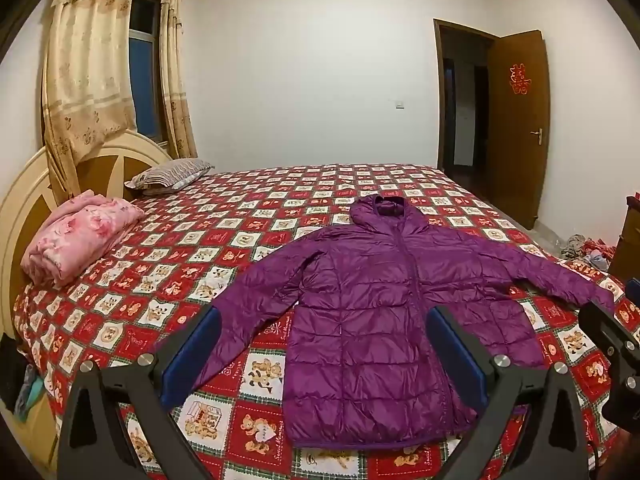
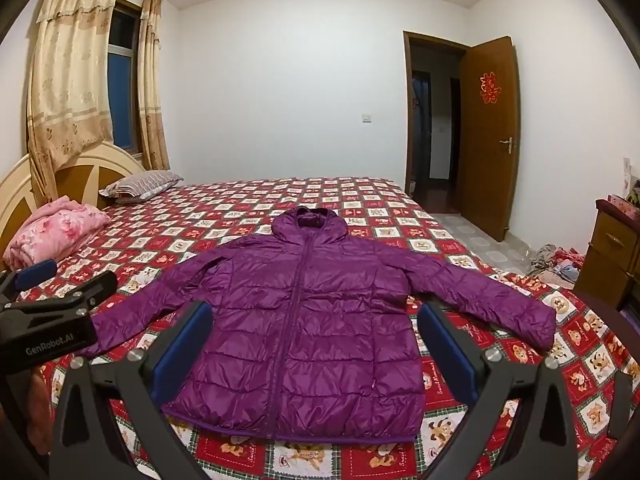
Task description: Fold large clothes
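Observation:
A purple hooded puffer jacket (image 1: 372, 312) lies flat, zipped, front up, on the bed with both sleeves spread out; it also shows in the right wrist view (image 2: 304, 320). Its hood points to the far side. My left gripper (image 1: 322, 344) is open and empty, held above the jacket's near hem and left sleeve. My right gripper (image 2: 314, 344) is open and empty, held above the jacket's lower body. The left gripper also shows at the left edge of the right wrist view (image 2: 60, 284), and the right gripper at the right edge of the left wrist view (image 1: 616, 332).
The bed has a red and white checked cover (image 1: 168, 280). A folded pink blanket (image 1: 76, 236) and a striped pillow (image 1: 168, 174) lie by the headboard (image 1: 24, 192). A wooden door (image 2: 486, 136) stands open at the right. A wooden cabinet (image 2: 608, 252) and clutter sit on the floor at the right.

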The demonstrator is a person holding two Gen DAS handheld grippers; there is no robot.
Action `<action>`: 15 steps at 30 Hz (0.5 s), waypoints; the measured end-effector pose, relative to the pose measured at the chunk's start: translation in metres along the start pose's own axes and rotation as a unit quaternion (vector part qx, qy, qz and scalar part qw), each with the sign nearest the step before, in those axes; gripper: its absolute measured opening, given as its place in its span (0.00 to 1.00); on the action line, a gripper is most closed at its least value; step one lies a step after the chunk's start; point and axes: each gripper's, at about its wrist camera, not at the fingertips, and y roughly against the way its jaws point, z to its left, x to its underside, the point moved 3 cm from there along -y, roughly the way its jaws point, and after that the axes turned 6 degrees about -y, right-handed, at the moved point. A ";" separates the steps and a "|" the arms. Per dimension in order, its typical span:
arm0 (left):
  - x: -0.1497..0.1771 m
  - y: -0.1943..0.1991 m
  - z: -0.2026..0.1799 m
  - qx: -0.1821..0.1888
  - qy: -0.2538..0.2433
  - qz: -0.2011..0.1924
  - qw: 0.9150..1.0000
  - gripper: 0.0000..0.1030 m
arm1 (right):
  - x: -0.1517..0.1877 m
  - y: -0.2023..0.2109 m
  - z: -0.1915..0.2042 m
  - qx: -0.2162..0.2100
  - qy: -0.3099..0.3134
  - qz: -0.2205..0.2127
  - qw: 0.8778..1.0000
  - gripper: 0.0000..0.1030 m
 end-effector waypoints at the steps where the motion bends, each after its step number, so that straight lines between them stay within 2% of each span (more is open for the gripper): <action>1: 0.000 0.000 0.000 -0.001 0.000 0.001 1.000 0.99 | 0.000 0.000 0.001 0.000 0.000 0.000 1.000 1.00; 15: 0.003 -0.003 0.006 -0.006 0.003 0.002 1.000 0.99 | 0.004 -0.003 0.007 -0.001 0.006 0.003 1.000 1.00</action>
